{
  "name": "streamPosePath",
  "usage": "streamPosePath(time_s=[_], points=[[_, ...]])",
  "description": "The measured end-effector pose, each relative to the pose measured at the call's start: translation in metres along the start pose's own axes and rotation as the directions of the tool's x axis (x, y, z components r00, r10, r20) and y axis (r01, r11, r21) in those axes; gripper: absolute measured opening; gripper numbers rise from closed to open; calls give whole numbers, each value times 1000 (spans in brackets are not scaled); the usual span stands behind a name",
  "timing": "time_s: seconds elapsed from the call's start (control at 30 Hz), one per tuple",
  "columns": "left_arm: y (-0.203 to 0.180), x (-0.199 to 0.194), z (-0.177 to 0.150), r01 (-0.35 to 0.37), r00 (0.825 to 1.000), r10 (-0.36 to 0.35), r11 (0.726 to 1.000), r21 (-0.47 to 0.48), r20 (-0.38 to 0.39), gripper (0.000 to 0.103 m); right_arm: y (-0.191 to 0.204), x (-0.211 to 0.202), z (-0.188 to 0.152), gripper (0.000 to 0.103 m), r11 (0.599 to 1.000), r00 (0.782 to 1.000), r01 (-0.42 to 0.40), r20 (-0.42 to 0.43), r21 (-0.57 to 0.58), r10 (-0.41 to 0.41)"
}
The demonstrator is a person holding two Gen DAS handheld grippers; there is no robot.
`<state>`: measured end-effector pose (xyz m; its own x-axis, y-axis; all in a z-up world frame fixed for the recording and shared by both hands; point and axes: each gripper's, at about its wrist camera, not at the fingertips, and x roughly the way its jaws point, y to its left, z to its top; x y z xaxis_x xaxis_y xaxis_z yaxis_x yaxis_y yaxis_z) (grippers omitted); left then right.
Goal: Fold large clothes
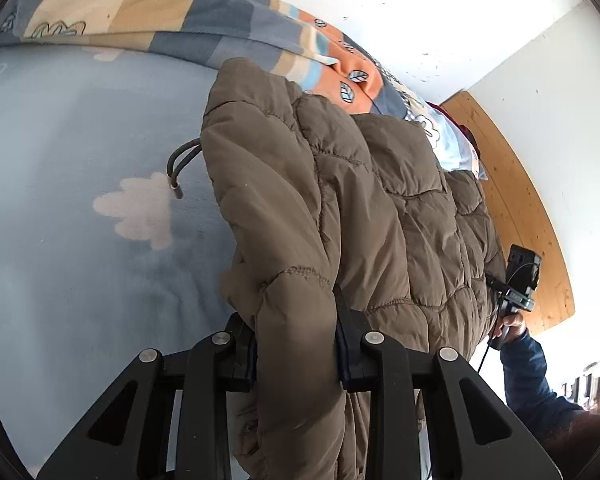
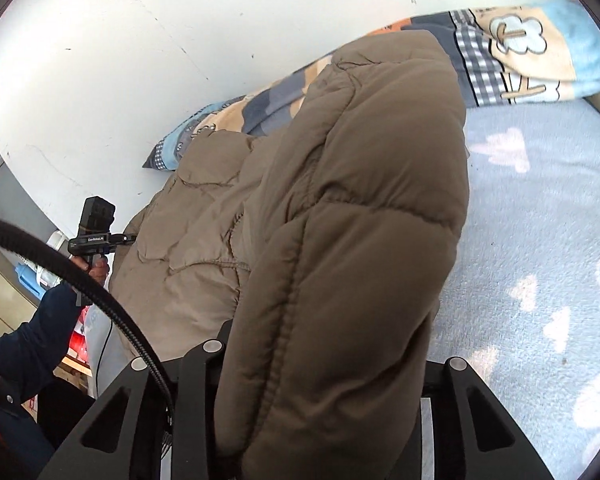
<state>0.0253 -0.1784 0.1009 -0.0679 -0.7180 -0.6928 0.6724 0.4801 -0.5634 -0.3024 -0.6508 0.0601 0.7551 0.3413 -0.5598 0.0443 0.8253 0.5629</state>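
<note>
The brown quilted puffer jacket (image 1: 340,208) is bunched up and lifted at both ends above a pale blue fleece bed cover with white cloud shapes (image 1: 80,200). A thick fold of its padded fabric runs straight between the jaws of the left gripper (image 1: 296,344), whose black pads press into it from both sides, so that gripper is clamped on the jacket. In the right wrist view another puffy fold fills the middle of the frame and passes down between the jaws of the right gripper (image 2: 320,360); the fabric hides the pads, but the jaws sit tight against the bulge and grip it.

A dark drawstring cord with a metal tip (image 1: 178,168) hangs from the jacket's left edge over the bed cover. Behind the jacket lies a patterned blanket in grey, beige, orange and light blue (image 1: 148,12), bunched along a white wall (image 1: 420,8). A light wooden bed board (image 1: 516,208) stands beyond the jacket's far end. A black cable (image 2: 100,300) curves across the lower left of the right wrist view, and a dark blue sleeve (image 2: 24,344) shows beneath it.

The bed cover lies bare to the left of the jacket in the left wrist view and to the right of it in the right wrist view.
</note>
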Motion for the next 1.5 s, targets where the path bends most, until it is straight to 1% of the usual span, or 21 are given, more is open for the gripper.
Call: streamPosePath(time_s=[0.1, 0.3, 0.47, 0.63, 0.77, 0.83, 0.9, 0.97, 1.0, 1.03, 1.07, 1.1, 1.13, 1.17, 1.23, 1.3, 1.33, 1.4, 1.43, 1.47, 1.5], points=[[-9, -9, -7, 3, 1000, -3, 1000, 2, 3, 27, 11, -16, 1, 39, 1000, 1000, -5, 12, -21, 5], [-33, -50, -36, 10, 1000, -10, 1000, 7, 19, 27, 48, -54, -7, 39, 998, 999, -14, 35, -57, 16], [-62, -82, -73, 4, 1000, -5, 1000, 21, 23, 27, 80, -89, -30, 39, 998, 999, -19, 49, -67, 23], [-80, -100, -120, 11, 1000, -11, 1000, 8, 29, 27, 105, -121, -66, 39, 998, 998, -14, 64, -66, 18], [-80, -91, -152, 6, 1000, -6, 1000, -16, 28, 27, 106, -131, -102, 39, 1000, 998, -7, 63, -21, 9], [-73, -78, -165, -6, 1000, 7, 999, -36, 26, 27, 105, -130, -115, 39, 1000, 999, 20, 42, -18, -19], [-56, -55, -179, -20, 1000, 21, 996, -87, 16, 28, 97, -122, -125, 39, 999, 999, 51, 12, 0, -51], [-42, -37, -187, -83, 997, 81, 989, -123, -18, 33, 86, -110, -133, 39, 995, 995, 97, -28, 29, -96], [-38, -30, -188, -105, 994, 102, 987, -118, -33, 37, 79, -101, -138, 39, 990, 990, 132, -55, 41, -130], [-33, -26, -188, -122, 992, 118, 985, -124, -36, 49, 67, -90, -142, 42, 984, 983, 165, -93, 71, -159], [-26, -23, -190, -121, 993, 116, 979, -165, -38, 55, 57, -82, -146, 46, 977, 978, 183, -119, 106, -170], [-21, -22, -192, -110, 994, 104, 973, -205, -41, 57, 49, -77, -149, 57, 969, 974, 200, -135, 142, -182], [-16, -21, -194, -116, 993, 109, 962, -248, -43, 66, 40, -71, -153, 66, 958, 968, 222, -157, 180, -194], [-15, -23, -196, -128, 992, 121, 957, -261, -42, 69, 34, -69, -155, 69, 949, 966, 228, -172, 217, -193], [-18, -31, -197, -149, 989, 147, 950, -276, -28, 69, 28, -72, -155, 73, 931, 963, 244, -183, 270, -199], [-24, -54, -202, -153, 985, 170, 943, -295, 34, 69, 29, -80, -154, 73, 917, 958, 267, -187, 297, -218], [-27, -66, -205, -153, 980, 185, 941, -301, 79, 69, 33, -89, -154, 74, 909, 955, 283, -174, 305, -239], [-38, -96, -216, -190, 951, 253, 932, -308, 178, 69, 40, -111, -156, 75, 883, 940, 341, -150, 324, -308], [-48, -108, -222, -234, 923, 307, 926, -298, 230, 69, 43, -122, -159, 75, 870, 935, 354, -127, 343, -331], [-62, -120, -231, -287, 887, 363, 917, -277, 286, 69, 51, -134, -164, 75, 857, 925, 377, -99, 352, -366], [-75, -126, -238, -334, 858, 406, 907, -258, 315, 69, 60, -148, -169, 75, 835, 902, 423, -71, 352, -426]])
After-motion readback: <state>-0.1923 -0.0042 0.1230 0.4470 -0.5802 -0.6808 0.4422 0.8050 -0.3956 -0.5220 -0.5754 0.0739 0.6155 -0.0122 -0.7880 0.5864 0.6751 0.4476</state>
